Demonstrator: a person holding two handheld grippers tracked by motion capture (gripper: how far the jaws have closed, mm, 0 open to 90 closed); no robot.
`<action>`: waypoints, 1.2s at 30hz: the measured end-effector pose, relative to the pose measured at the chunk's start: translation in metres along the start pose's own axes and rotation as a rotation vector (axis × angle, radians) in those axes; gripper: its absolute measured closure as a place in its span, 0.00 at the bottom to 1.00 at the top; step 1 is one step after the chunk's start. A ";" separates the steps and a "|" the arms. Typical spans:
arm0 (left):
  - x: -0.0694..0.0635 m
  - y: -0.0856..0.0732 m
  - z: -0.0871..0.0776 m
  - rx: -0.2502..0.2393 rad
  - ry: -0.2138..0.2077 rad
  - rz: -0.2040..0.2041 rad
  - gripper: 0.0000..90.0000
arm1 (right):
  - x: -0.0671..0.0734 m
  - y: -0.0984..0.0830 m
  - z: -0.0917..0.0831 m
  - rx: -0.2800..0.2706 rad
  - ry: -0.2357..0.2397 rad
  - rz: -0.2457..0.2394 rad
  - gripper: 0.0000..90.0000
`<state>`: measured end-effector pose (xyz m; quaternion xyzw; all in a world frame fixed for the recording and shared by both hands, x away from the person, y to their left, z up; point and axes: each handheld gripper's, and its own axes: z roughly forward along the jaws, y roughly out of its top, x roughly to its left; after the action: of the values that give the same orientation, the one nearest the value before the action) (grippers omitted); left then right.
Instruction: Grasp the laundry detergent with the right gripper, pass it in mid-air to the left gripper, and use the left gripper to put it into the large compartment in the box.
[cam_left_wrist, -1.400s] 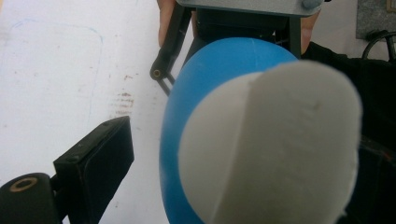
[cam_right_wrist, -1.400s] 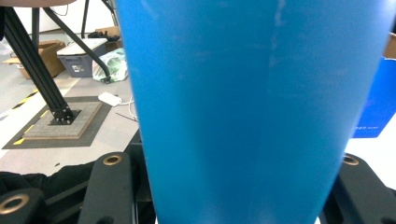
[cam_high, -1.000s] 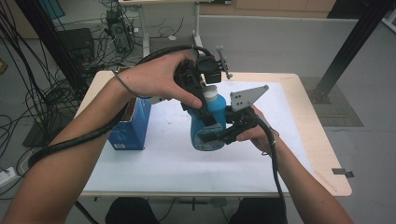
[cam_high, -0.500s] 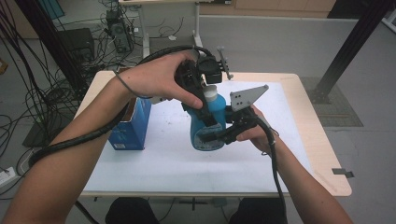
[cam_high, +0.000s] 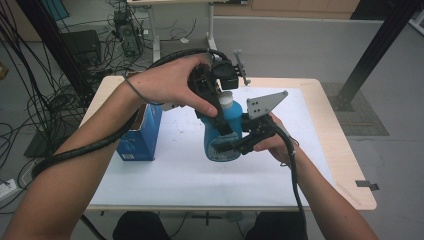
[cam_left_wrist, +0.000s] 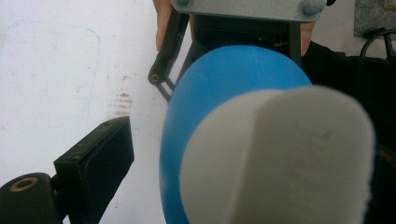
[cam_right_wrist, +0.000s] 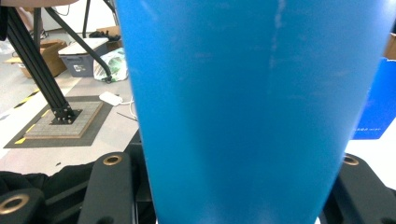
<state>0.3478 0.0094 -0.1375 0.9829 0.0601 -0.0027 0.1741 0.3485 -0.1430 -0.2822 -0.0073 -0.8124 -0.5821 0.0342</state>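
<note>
Both forearms are reaching in over the table. The left hand is gripping the left gripper from above, angling it downward. The right hand is holding the right gripper low, pointing leftward, its jaws standing apart either side of something blue.

- Your bottle stands upright near the middle of the table, on the sheet that covers most of the tabletop.
- Your left gripper sits above the bottle, at its cap.
- Your right gripper reaches in from the bottle's right side, its jaws on either side of the body.
- A box stands to the left of the bottle, near but apart from it, beneath your left forearm.
- Behind the table, cables lie on the floor at the left.
</note>
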 end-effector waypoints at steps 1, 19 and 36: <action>0.000 0.000 0.000 0.001 -0.001 0.003 0.10 | 0.000 0.000 0.000 0.001 0.001 -0.003 0.47; 0.001 0.003 -0.005 0.004 -0.017 -0.006 0.26 | -0.001 0.000 0.001 0.003 0.001 0.000 0.47; 0.004 0.007 -0.003 0.014 -0.047 -0.038 0.40 | -0.003 -0.002 0.000 -0.002 0.003 0.001 0.47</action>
<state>0.3523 0.0046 -0.1322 0.9824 0.0746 -0.0295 0.1684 0.3511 -0.1436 -0.2847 -0.0069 -0.8117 -0.5829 0.0355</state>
